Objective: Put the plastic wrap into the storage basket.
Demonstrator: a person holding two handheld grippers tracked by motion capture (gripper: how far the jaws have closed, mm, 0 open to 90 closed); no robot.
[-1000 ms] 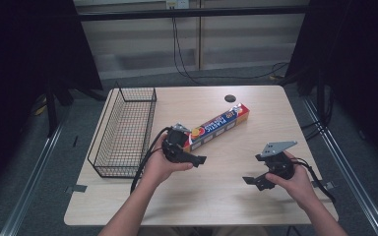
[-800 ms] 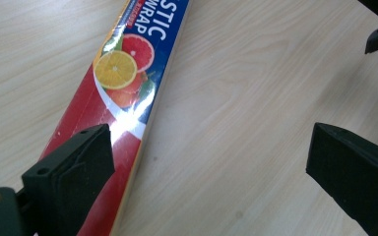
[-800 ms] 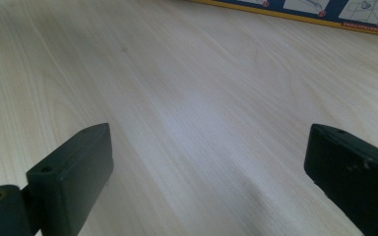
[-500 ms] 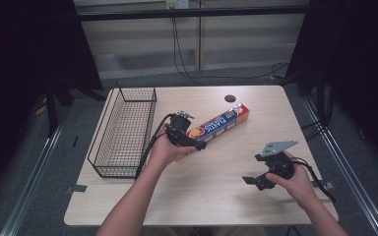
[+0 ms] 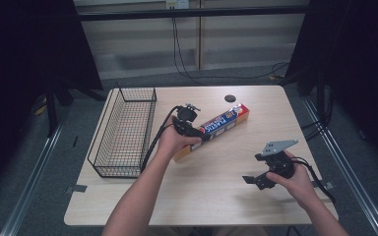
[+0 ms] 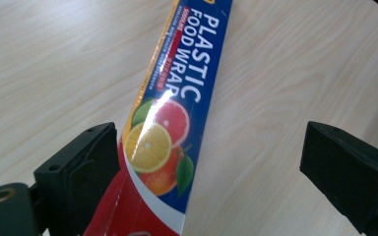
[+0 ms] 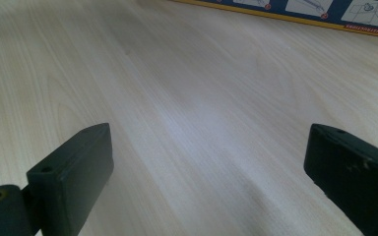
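Observation:
A long blue and red box of plastic food wrap (image 5: 226, 120) lies at a slant in the middle of the table. My left gripper (image 5: 203, 133) sits over the box's near half. In the left gripper view the box (image 6: 177, 98) runs between the jaws. It lies close against the left jaw, with a wide gap to the right one. The left gripper (image 6: 211, 142) is open and its jaws have just been closing a little. My right gripper (image 5: 254, 180) rests low at the front right, open, with bare wood between its jaws (image 7: 206, 142).
A black wire basket (image 5: 125, 132) stands along the table's left side. A dark round hole (image 5: 230, 98) sits near the far edge. The box's yellow-edged side (image 7: 295, 10) runs across the top of the right gripper view. Cables trail from both grippers.
My left hand has moved away from me and to the right, from beside the box to over it, so the box now lies between its jaws. The right hand has kept still.

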